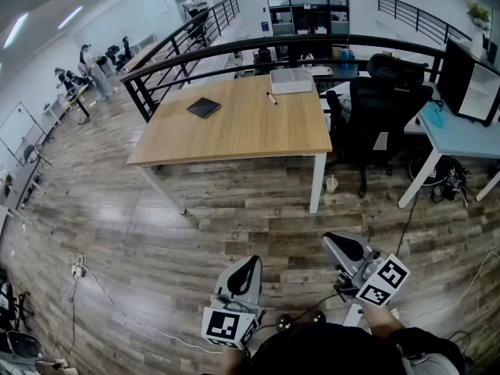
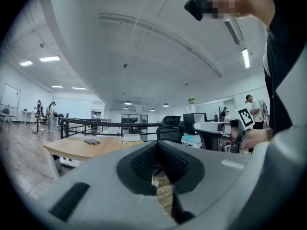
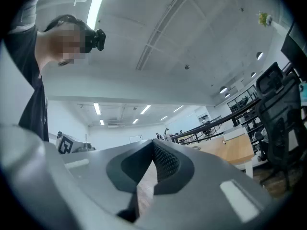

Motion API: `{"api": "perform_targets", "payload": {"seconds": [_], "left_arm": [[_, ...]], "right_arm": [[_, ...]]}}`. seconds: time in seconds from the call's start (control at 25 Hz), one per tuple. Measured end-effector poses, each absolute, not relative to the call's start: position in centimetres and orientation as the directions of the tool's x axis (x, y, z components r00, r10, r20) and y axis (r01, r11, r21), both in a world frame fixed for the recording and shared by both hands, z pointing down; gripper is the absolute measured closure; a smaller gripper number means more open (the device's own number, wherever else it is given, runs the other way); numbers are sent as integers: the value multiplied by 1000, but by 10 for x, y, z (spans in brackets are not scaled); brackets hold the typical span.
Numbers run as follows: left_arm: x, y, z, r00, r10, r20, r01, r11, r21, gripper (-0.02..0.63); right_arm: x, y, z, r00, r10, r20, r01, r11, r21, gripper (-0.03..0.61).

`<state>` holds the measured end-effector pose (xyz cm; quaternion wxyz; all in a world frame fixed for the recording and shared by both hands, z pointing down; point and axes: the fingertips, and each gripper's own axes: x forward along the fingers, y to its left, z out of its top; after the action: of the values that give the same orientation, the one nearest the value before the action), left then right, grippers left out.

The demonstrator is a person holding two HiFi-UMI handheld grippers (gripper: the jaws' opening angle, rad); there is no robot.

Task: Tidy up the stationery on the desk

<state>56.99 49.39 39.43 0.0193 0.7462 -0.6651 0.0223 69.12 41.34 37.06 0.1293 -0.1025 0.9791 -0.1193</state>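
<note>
A wooden desk [image 1: 234,135] stands across the room, well ahead of me. On it lie a dark notebook [image 1: 204,107], a pen [image 1: 271,98] and a white box [image 1: 291,80]. My left gripper [image 1: 248,266] and right gripper [image 1: 337,243] hover low over the wood floor, far short of the desk. Both are shut with nothing between the jaws. In the left gripper view the left gripper [image 2: 157,145] points level toward the desk [image 2: 79,147], with the notebook [image 2: 91,141] and white box [image 2: 132,138] on it. The right gripper [image 3: 153,150] tilts slightly upward, the desk [image 3: 232,150] at its right.
A black office chair [image 1: 375,104] stands at the desk's right end. Beside it is a second desk [image 1: 461,135] with a monitor [image 1: 473,84]. A black railing [image 1: 258,49] runs behind the desk. Cables and a power strip [image 1: 78,269] lie on the floor at the left.
</note>
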Motion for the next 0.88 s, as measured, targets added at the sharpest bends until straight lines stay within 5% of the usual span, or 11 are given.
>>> {"api": "perform_targets", "payload": {"seconds": [0.88], "left_arm": [[481, 559, 399, -21, -997, 80, -1000, 23, 21, 615]], "right_arm": [[594, 459, 366, -965, -147, -216, -90, 964, -251, 574]]}}
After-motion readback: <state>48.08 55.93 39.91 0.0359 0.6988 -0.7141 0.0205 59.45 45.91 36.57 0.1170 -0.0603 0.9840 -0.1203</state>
